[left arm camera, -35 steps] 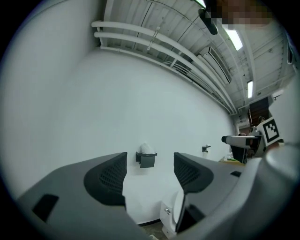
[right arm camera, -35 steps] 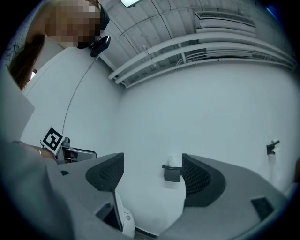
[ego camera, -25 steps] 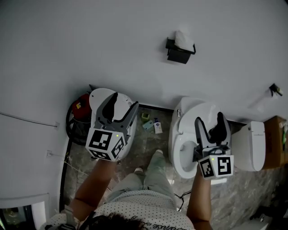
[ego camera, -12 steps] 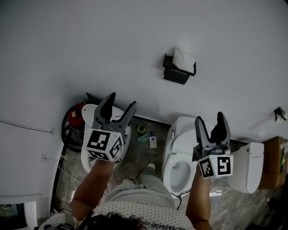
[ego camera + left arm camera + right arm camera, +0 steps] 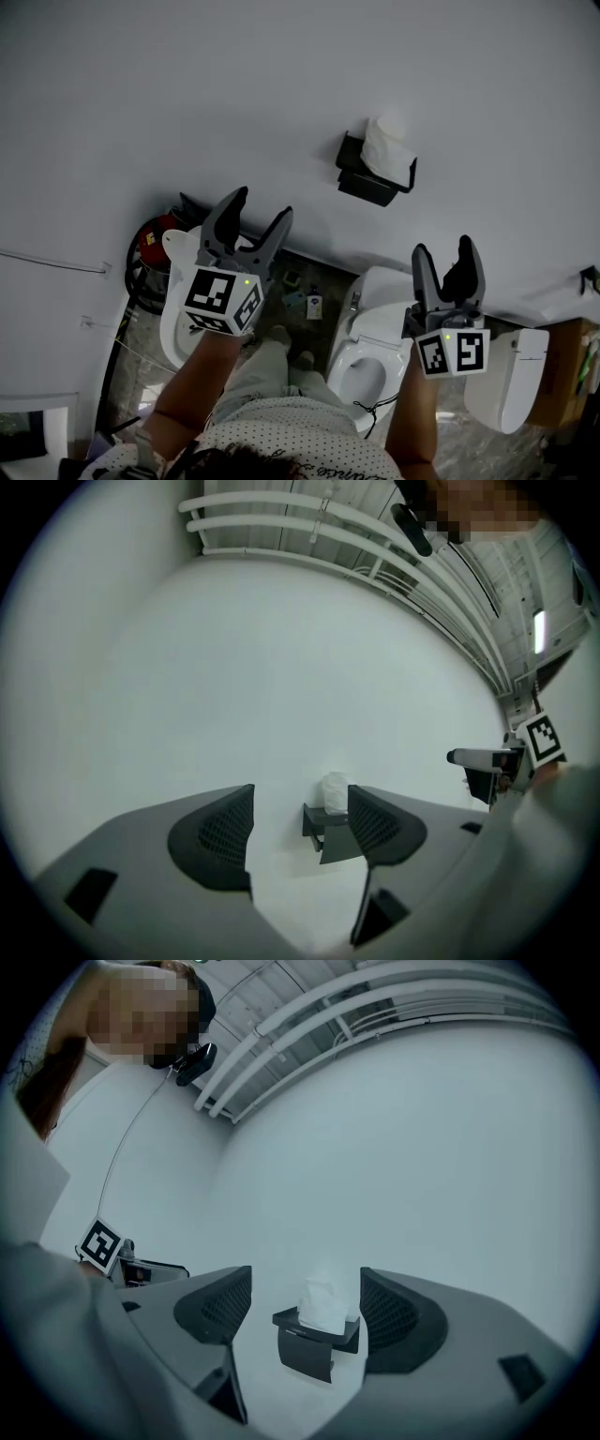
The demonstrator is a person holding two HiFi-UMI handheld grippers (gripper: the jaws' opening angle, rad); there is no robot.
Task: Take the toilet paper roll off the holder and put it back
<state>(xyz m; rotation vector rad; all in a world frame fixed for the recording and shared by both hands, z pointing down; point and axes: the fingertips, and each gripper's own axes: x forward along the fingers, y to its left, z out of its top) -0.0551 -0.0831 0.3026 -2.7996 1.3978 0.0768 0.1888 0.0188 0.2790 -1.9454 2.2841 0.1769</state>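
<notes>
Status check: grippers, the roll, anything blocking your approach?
Left gripper and right gripper open, empty. Toilet paper roll on black holder, untouched. Nothing between grippers and roll.

Left gripper [image 5: 262, 203], right gripper [image 5: 442, 245] (jaws apart) below roll [image 5: 386, 148] on holder [image 5: 361, 180].

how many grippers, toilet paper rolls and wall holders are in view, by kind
grippers: 2 (left gripper, right gripper, both with jaws apart and nothing between them)
toilet paper roll: 1, sitting on the holder
holder: 1, black, on the wall
total: 4
</notes>
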